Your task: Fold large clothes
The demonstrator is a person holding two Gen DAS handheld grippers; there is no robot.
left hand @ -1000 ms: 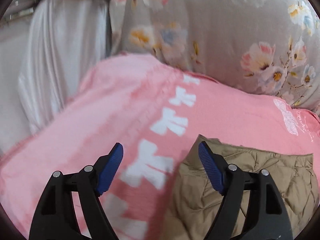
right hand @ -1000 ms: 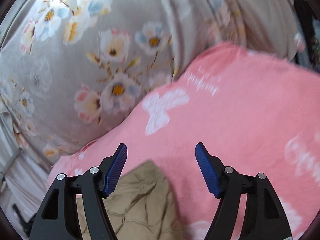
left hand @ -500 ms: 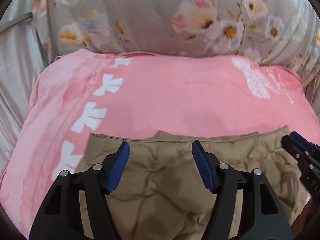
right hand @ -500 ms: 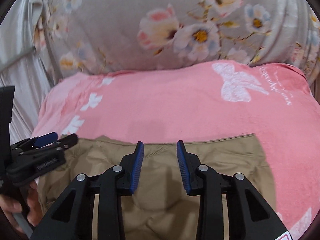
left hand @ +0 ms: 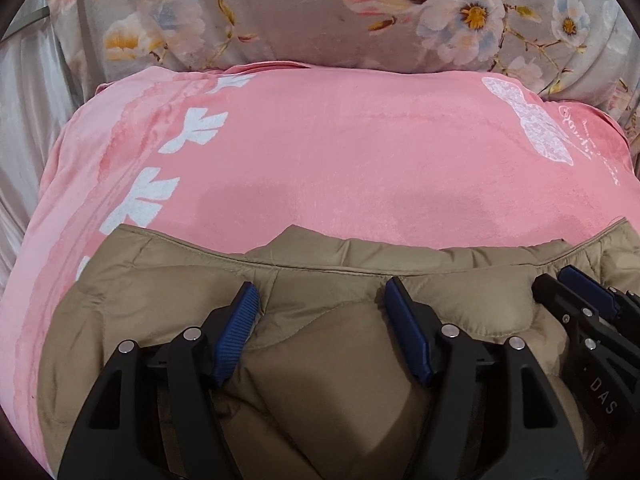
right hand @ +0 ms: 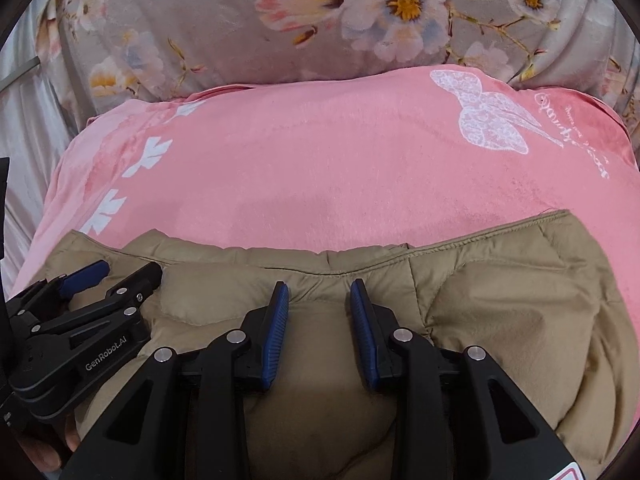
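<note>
I saw the tan quilted jacket (left hand: 328,360) lying on the pink blanket (left hand: 340,160), its far edge facing the floral bedding (left hand: 320,12) behind. My left gripper (left hand: 320,304) stood wide apart over the jacket's left part, pads (left hand: 240,324) gripping nothing. My right gripper (right hand: 319,300) hovered beside it over the jacket's middle, narrowed to a small gap with no fabric pinched.

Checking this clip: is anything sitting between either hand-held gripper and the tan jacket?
Nothing visible. The left hand-held gripper and the right hand-held gripper are both open right over the tan jacket, which lies on the pink blanket. No other object lies on the jacket or on the blanket beyond it.
</note>
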